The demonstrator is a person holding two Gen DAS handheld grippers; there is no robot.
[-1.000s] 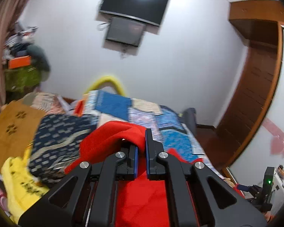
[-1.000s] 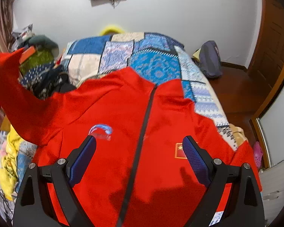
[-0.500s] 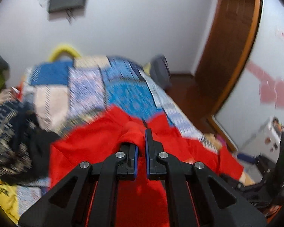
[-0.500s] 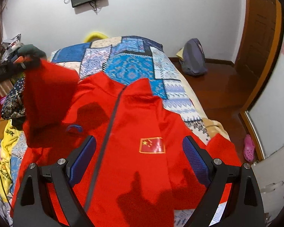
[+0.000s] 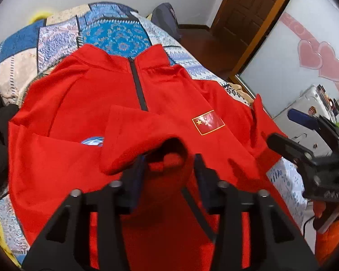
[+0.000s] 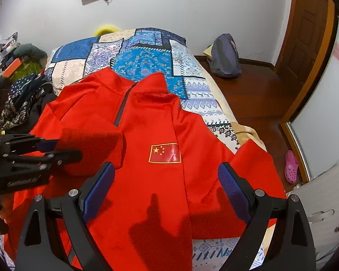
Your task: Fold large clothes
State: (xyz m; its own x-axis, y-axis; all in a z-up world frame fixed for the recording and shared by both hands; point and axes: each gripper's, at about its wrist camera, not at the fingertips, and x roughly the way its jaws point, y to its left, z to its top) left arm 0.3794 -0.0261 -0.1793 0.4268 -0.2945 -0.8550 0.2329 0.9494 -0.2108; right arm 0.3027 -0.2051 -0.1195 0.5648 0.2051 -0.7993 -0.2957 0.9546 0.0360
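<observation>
A red zip jacket (image 5: 169, 94) with a flag patch (image 5: 208, 122) lies front up on the patchwork bed; it also shows in the right wrist view (image 6: 151, 124). Its left sleeve (image 5: 137, 140) is folded across the chest, the cuff lying between my left gripper's (image 5: 169, 171) parted fingers. The left gripper is open. My right gripper (image 6: 167, 187) is open and empty, hovering above the jacket's lower front. The left gripper appears in the right wrist view (image 6: 45, 151) at the cuff (image 6: 95, 144). The right gripper shows at the right edge of the left wrist view (image 5: 305, 153).
The patchwork bedspread (image 6: 147, 54) covers the bed. A pile of dark and yellow clothes (image 6: 22, 99) lies at the left. A grey backpack (image 6: 226, 56) sits on the wooden floor, with a pink shoe (image 6: 290, 164) near the door. A white cabinet (image 6: 325, 203) stands at the right.
My left gripper carried the sleeve rightwards over the jacket's chest, laid it down and opened. The right gripper stayed open above the jacket's lower front.
</observation>
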